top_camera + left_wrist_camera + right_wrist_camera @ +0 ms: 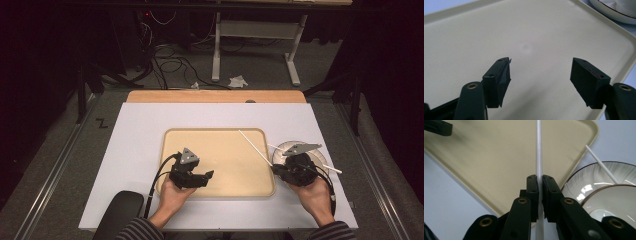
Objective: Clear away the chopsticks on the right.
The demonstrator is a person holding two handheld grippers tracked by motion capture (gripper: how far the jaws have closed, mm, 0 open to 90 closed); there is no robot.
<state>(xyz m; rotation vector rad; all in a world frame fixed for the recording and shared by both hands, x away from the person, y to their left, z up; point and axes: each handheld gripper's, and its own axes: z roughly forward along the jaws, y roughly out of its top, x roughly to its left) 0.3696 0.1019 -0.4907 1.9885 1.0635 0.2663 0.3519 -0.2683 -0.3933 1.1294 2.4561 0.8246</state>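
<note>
Clamping the white stick (538,157), the right gripper (540,182) aims it lengthwise over the tray (499,157).

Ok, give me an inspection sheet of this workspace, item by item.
Surface: white rectangular board on a wooden table, bearing a beige plastic tray with raised rim.
Job's things: thin white plastic stick held slanting over the tray's right edge; a second white stick rests on the stacked white ceramic bowls with dark rims right of the tray.
Clutter: crumpled white paper on the floor beyond the table.
Grippers: left claw open over the tray, nothing in it; right claw shut on the first stick.
Cables: black cable trailing from the left claw; tangled wires on the floor.
Surroundings: grey carpet, white desk frame, dark room.
</note>
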